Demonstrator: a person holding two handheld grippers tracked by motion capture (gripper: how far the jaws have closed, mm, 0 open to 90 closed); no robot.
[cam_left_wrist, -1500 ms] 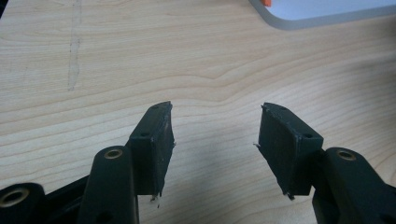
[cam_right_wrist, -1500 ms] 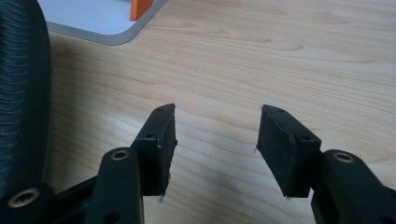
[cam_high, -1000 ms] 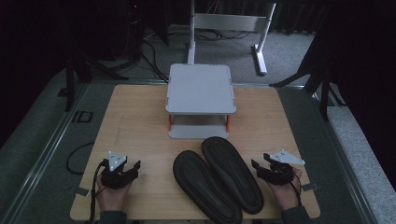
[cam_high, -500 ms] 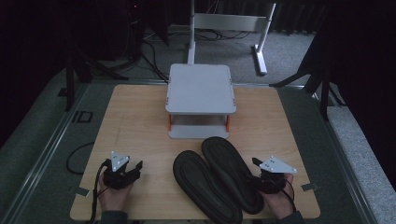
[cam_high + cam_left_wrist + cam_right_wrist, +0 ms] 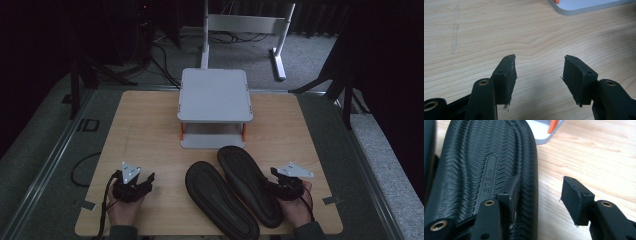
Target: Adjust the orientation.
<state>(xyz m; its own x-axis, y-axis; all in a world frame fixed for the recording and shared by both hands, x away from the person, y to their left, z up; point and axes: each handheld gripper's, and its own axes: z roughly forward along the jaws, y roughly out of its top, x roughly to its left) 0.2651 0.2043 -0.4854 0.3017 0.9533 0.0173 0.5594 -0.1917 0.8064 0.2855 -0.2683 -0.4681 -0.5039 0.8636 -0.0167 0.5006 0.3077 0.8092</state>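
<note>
Right slipper (image 5: 250,185), black, lies sole-up on the tabletop (image 5: 145,130), toe pointing toward the grey two-tier stand (image 5: 215,95), heel toward the person. Its long edge touches or nearly touches the second slipper (image 5: 220,200), also sole-up, just to its left.

In the right gripper view the ribbed sole (image 5: 486,170) runs up the left half of the frame; one of the right gripper's (image 5: 537,192) fingers (image 5: 510,192) sits over the sole's outer edge, the other finger over bare wood beside it. So the slipper's rim lies between the fingers, which have just been closing; a gap remains on the wood side and whether the near pad touches the sole I cannot tell. No grasp yet: fingers released.

Right hand (image 5: 295,210) low at the near-right tabletop edge, gripper angled in toward the slipper's heel end.

Left gripper (image 5: 539,72): fingers spread wide over bare wood, nothing between them. Left hand (image 5: 122,207) rests near the near-left corner, well apart from both slippers.
</note>
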